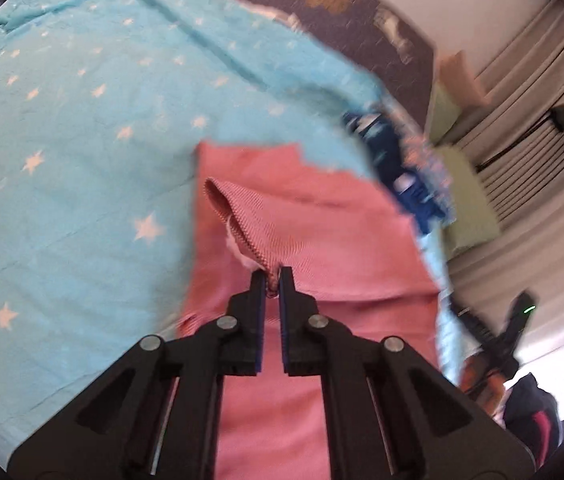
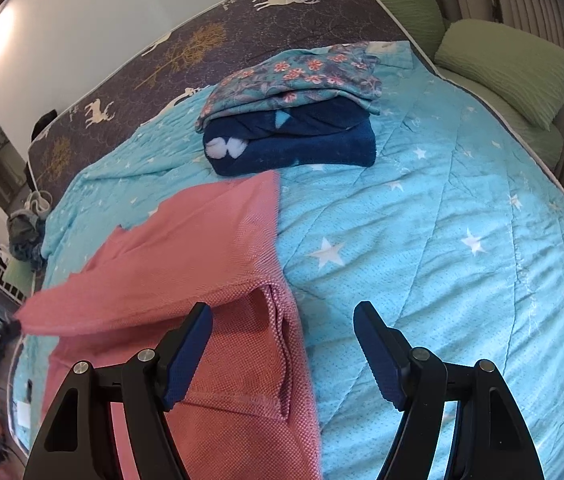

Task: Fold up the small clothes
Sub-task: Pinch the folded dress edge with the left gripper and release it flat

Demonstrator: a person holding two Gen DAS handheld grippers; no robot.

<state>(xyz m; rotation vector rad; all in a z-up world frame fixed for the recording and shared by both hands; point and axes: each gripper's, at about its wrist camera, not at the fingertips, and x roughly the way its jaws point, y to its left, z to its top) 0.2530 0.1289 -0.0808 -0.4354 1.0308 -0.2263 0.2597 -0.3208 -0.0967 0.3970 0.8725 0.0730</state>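
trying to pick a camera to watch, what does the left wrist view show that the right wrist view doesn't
Only the left wrist view: the left gripper with jaws shut on a raised fold of the pink garment.

Only the right wrist view: the right gripper with jaws open over the garment's edge, green pillows, and the folded stack seen sharply, a floral piece on a navy one.

Both: the pink garment on the blue star quilt, and the stack, though it is blurred in the left view.

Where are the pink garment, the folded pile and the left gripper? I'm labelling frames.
pink garment [image 2: 210, 240], right wrist view, lifted panel.
folded pile [image 2: 294, 140], right wrist view, navy layer.
left gripper [image 1: 271, 280], left wrist view, between fingertips.
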